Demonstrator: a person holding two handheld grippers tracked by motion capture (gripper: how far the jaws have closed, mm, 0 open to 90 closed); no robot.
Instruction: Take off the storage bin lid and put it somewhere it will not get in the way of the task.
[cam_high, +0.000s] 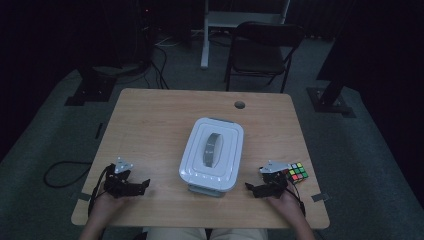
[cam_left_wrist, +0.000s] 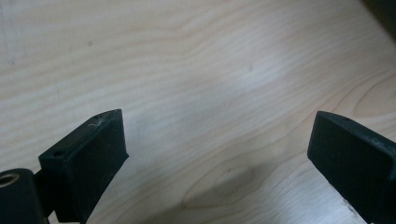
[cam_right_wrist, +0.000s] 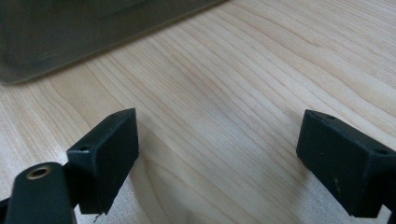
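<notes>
Left gripper and right gripper both gape wide, empty, over the table. The box sits between them; the cube at the right gripper's 2 o'clock is partly hidden.

- The box in the right gripper view is a dark blur at 11 o'clock, cut off by the top and left edges.
- The person's forearms are cut off by the bottom edge of the high view, at 6 o'clock.
- The cube is partly hidden behind the right gripper; its lower faces cannot be told.
- The chair at 12 o'clock fades into darkness.
</notes>
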